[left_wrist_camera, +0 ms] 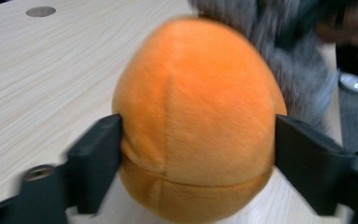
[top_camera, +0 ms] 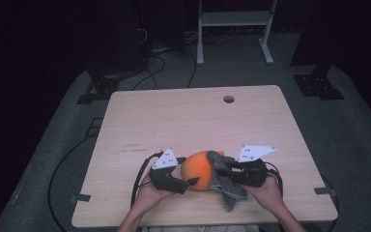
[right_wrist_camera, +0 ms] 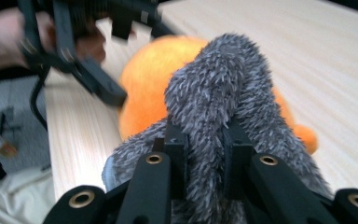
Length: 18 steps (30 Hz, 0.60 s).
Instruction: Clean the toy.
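Note:
A round orange plush toy (top_camera: 198,173) lies near the front edge of the wooden table (top_camera: 174,121), with a grey fuzzy cloth (top_camera: 223,183) draped over its right side. My left gripper (top_camera: 189,182) comes in from the left. In the left gripper view its jaws stand wide around the plush (left_wrist_camera: 191,116), and both pads (left_wrist_camera: 100,158) touch its sides. My right gripper (top_camera: 225,167) reaches in from the right. In the right gripper view it (right_wrist_camera: 205,140) is shut on a bunched fold of the grey cloth (right_wrist_camera: 219,88), with the orange plush (right_wrist_camera: 154,79) behind it.
The table has a round cable hole (top_camera: 228,99) at the back. Its front edge is right under the person's hands. Cables (top_camera: 63,164) run along the floor on the left, and a white metal frame (top_camera: 232,29) stands beyond the table.

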Each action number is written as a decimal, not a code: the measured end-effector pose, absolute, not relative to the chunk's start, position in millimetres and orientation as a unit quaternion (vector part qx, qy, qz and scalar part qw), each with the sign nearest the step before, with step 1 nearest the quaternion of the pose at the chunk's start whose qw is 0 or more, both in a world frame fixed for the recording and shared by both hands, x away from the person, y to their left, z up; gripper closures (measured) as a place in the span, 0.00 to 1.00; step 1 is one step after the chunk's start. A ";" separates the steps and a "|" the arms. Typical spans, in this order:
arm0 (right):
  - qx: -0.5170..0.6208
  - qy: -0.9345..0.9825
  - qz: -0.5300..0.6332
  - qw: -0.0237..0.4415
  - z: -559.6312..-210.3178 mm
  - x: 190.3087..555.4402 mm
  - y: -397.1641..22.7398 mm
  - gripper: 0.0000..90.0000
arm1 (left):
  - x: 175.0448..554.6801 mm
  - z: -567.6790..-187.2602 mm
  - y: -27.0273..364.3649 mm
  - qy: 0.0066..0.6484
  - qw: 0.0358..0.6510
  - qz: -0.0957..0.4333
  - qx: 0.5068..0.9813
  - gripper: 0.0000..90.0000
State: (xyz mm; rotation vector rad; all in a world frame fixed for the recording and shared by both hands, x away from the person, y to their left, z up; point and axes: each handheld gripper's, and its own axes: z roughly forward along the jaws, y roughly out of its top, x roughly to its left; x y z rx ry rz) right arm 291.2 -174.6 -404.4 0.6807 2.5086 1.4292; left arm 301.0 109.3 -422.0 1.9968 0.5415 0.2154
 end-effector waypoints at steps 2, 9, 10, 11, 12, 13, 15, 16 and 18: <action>0.216 0.850 0.473 0.084 -402.3 287.5 -167.8 0.84 | 298.5 -422.1 106.3 0.222 0.500 0.100 0.831 0.16; 0.179 0.858 0.469 0.112 -382.8 282.7 -147.5 0.83 | 286.7 -422.6 105.7 0.175 0.487 0.149 0.842 0.34; 0.184 0.856 0.471 0.108 -385.6 287.1 -151.3 0.83 | 287.9 -423.1 107.4 0.182 0.493 0.139 0.839 0.33; 0.190 0.855 0.471 0.105 -388.5 289.6 -155.6 0.83 | 289.7 -423.0 109.1 0.190 0.500 0.129 0.835 0.30; 0.198 0.853 0.473 0.099 -391.7 291.0 -159.6 0.84 | 291.4 -422.8 109.8 0.200 0.509 0.117 0.829 0.25; 0.203 0.851 0.475 0.095 -394.8 291.4 -163.0 0.84 | 292.9 -422.5 109.3 0.206 0.511 0.106 0.828 0.21; 0.208 0.851 0.473 0.092 -396.8 291.7 -166.9 0.84 | 292.1 -422.9 106.0 0.204 0.512 0.104 0.828 0.20; 0.208 0.850 0.475 0.090 -393.8 291.1 -167.9 0.84 | 290.6 -423.1 104.4 0.203 0.514 0.108 0.827 0.26; 0.195 0.850 0.480 0.097 -387.4 287.4 -164.4 0.84 | 286.7 -422.4 100.5 0.186 0.508 0.124 0.832 0.33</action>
